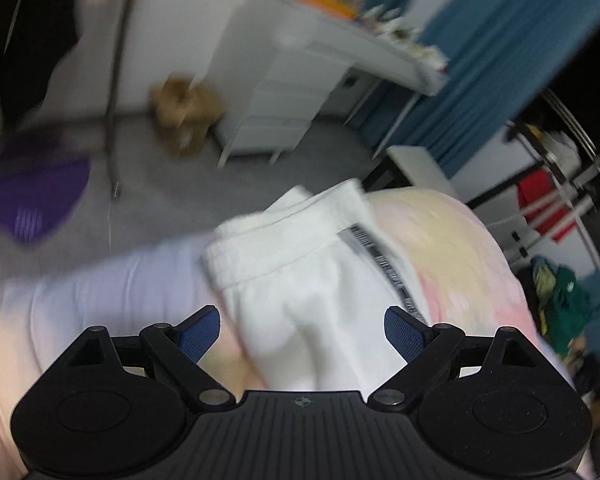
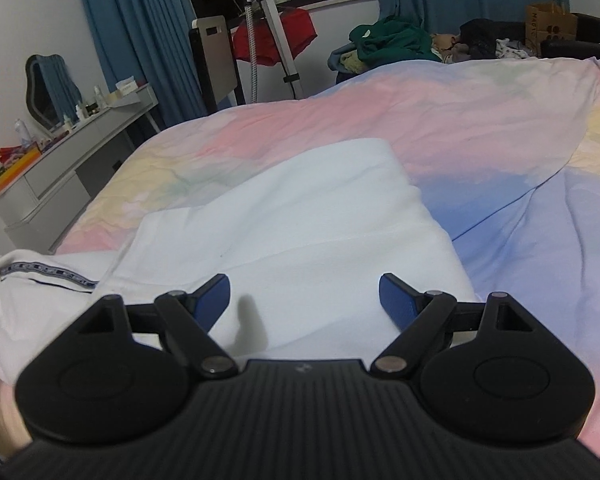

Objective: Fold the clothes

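Two views are given over a bed (image 2: 480, 128) spread with a pastel cover in pink, yellow and blue. In the right wrist view, teal curtains (image 2: 136, 32) are seen along the far wall, a grey dressing table (image 2: 72, 168) with a mirror and small bottles is set at the left, and a red garment (image 2: 276, 38) is hung on a stand. A brown paper bag (image 2: 550, 26) is stood at the far right; its contents cannot be made out. A heap of green and dark clothes (image 2: 396, 40) is piled at the bed's far edge. The left wrist view is blurred; a white drawer unit (image 1: 284, 92) and grey floor are shown. A white garment (image 2: 300, 216) is laid folded on the cover, its drawstring waistband at the left. The right gripper (image 2: 305, 300) is held with fingers spread wide above the garment's near edge, nothing clamped. The left gripper (image 1: 302, 330) is likewise spread apart, with the white garment (image 1: 300, 280) seen between and beyond the fingers, ungripped.
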`<control>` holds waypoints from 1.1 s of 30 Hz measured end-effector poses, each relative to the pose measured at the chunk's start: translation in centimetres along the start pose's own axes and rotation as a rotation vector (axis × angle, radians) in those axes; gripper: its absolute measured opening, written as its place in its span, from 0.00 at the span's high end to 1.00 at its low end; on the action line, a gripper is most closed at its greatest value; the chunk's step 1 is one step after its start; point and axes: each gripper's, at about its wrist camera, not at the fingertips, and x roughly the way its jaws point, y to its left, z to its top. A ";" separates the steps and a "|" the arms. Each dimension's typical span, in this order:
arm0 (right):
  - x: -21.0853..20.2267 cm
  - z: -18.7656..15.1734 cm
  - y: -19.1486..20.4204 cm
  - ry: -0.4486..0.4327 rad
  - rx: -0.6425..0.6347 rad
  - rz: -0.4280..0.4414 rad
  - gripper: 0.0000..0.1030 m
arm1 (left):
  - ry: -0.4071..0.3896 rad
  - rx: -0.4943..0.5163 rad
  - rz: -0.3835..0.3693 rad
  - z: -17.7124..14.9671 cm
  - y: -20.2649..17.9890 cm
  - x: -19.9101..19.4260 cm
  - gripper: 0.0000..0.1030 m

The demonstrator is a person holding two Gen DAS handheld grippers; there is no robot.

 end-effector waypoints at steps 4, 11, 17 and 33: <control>0.1 -0.2 0.5 0.005 -0.028 0.001 0.19 | 0.133 -0.169 0.003 0.8 3.7 2.0 0.12; 0.2 -0.3 0.6 0.011 -0.037 -0.007 0.19 | 0.213 -0.264 -0.035 0.7 6.1 4.7 0.12; 0.4 -0.3 0.7 0.018 -0.043 -0.010 0.19 | 0.276 -0.291 -0.083 0.7 6.5 7.2 0.12; 0.6 -0.3 0.8 0.015 -0.037 -0.011 0.19 | 0.311 -0.309 -0.148 0.7 6.0 11.3 0.15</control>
